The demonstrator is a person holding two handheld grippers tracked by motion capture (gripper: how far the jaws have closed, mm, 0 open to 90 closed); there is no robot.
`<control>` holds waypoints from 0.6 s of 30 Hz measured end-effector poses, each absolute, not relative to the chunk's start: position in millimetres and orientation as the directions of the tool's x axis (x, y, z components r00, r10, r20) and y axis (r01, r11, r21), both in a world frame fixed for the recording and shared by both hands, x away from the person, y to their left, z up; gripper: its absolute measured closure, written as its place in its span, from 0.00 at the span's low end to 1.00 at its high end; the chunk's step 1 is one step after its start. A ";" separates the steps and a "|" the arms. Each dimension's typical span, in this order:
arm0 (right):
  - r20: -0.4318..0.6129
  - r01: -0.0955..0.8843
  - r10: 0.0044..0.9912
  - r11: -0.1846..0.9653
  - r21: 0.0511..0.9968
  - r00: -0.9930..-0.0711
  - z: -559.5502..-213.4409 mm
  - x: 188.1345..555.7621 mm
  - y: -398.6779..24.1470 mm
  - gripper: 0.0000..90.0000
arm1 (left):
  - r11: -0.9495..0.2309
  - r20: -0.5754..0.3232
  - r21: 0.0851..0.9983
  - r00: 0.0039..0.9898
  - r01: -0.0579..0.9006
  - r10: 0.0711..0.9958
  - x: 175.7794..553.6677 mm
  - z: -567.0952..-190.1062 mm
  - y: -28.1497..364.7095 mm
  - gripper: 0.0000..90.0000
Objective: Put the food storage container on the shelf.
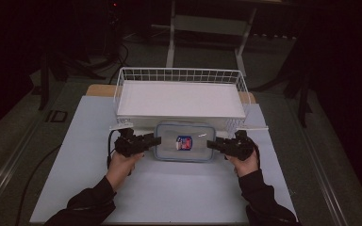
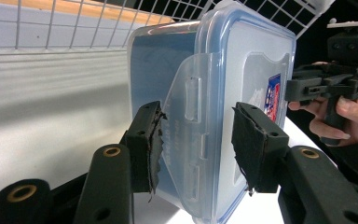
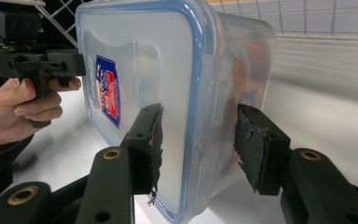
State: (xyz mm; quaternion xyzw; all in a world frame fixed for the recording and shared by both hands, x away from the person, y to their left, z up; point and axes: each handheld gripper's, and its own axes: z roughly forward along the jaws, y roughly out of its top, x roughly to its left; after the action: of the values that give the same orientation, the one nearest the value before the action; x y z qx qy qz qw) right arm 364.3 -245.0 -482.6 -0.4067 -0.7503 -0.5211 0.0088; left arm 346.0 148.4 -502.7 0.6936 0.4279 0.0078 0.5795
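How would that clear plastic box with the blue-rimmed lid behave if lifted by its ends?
The clear plastic box with the blue-rimmed lid looks rigid, so it should probably keep its shape. Its smooth, glossy walls may slip between pads. It looks nearly empty, so it is likely light. Being flat and wide, it seems unlikely to tip.

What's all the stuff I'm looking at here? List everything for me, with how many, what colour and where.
plastic container: one, clear with a blue-rimmed lid and a red and blue label, flat on the table in front of the basket, between the two grippers.
wire basket: one, white, at the far side of the table, with a white floor inside.
table: one, pale grey-white top.
frame: one, light-coloured, on the dark floor beyond the table.
left gripper: one, black, at the container's left end, jaws either side of its side latch, a gap showing.
right gripper: one, black, at the container's right end, jaws astride it.
hands: two, in dark sleeves, coming from the near edge.
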 end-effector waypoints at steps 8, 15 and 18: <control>0.427 0.620 0.615 0.131 0.773 -0.663 -490.7 371.0 -248.2 0.58 | 0.039 -0.487 0.804 0.620 0.593 0.615 351.4 -513.3 141.3 0.58; 0.451 0.627 0.607 0.101 0.772 -0.654 -497.3 377.0 -250.7 0.56 | 0.056 -0.499 0.800 0.611 0.598 0.615 355.1 -513.1 139.5 0.58; 0.470 0.636 0.602 0.084 0.767 -0.645 -499.8 379.9 -251.8 0.56 | 0.069 -0.511 0.796 0.606 0.602 0.610 356.9 -514.1 139.8 0.58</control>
State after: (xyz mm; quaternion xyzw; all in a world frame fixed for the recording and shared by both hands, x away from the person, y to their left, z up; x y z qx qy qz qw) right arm 379.9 -251.8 -499.8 -0.4207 -0.7361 -0.5300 0.0161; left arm 356.9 139.8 -514.1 0.6822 0.4440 0.0037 0.5808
